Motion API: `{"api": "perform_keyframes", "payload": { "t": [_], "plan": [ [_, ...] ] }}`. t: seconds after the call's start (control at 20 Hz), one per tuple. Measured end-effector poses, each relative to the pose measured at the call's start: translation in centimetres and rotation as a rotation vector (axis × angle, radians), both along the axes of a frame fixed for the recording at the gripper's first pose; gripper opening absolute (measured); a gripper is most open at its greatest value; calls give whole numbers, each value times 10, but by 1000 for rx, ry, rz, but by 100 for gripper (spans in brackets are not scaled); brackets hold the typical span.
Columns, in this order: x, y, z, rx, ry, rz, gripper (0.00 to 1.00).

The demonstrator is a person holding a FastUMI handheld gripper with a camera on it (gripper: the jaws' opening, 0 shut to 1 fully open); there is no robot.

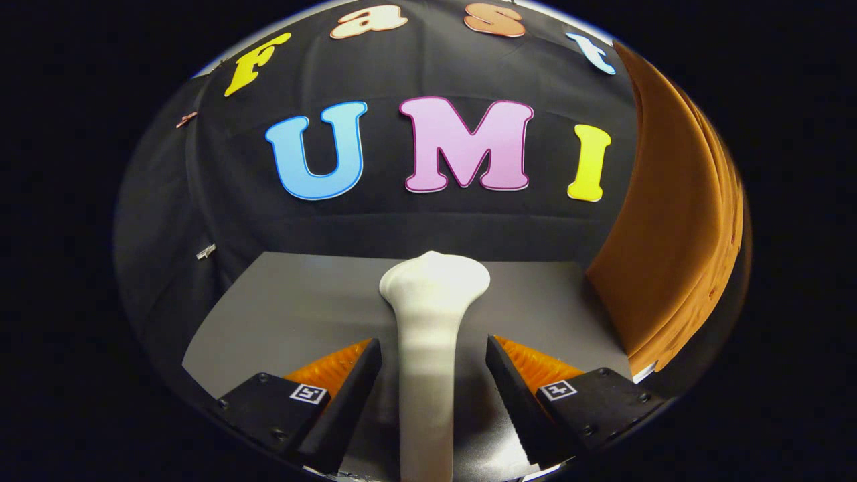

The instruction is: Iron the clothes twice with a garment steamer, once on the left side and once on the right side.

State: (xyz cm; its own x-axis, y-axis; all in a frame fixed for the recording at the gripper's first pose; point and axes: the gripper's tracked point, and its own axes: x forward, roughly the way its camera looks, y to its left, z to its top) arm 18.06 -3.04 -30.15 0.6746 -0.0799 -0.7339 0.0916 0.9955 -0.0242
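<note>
With the gripper [434,375] fingers apart on either side of the white steamer handle [428,348], uneven closure could tip it before it reaches the orange garment [669,254] at right.

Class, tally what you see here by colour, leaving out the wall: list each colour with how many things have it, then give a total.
White: 1, the steamer, standing between the open fingers, untouched
Orange-brown: 1, the garment
Grey: 1, the table
Total: 3
</note>
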Motion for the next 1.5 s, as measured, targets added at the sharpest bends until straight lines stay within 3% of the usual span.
{"api": "perform_keyframes", "payload": {
  "t": [0.2, 0.3, 0.55, 1.0, 1.5],
  "plan": [
    [-1, -1, -13, -5, 60, -5, 99],
    [-4, -2, -17, -3, 87, -11, 94],
    [-1, 5, -15, 18, 78, 23, 46],
    [-9, 26, 60, 92, -155, 104, 46],
    [-69, 26, 150, 82, -354, 24, 46]
  ]
}}
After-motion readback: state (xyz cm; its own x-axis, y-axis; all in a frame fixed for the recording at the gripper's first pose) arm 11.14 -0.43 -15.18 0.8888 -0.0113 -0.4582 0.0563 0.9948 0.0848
